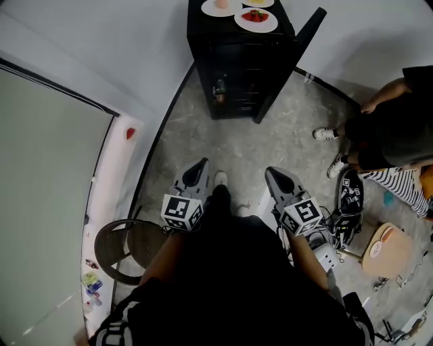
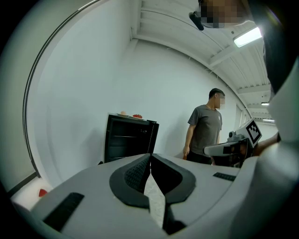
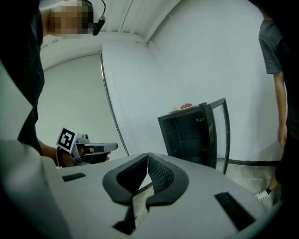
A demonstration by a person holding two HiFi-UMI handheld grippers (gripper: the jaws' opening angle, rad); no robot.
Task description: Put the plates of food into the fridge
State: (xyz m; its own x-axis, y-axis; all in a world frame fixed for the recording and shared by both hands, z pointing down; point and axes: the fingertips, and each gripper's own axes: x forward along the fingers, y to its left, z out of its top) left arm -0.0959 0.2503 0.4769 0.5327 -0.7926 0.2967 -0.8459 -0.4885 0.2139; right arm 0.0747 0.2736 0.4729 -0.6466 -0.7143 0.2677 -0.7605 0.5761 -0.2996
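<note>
White plates of food (image 1: 256, 19) sit on top of a small black fridge (image 1: 233, 67) against the white wall, well ahead of both grippers. One plate holds something red. The fridge door (image 1: 292, 62) stands open, showing dark shelves inside. The left gripper (image 1: 201, 164) and right gripper (image 1: 272, 173) are held side by side above the grey speckled floor (image 1: 237, 145). Each has its jaws pressed together with nothing between them. A person in a grey T-shirt (image 2: 205, 126) stands near the fridge.
</note>
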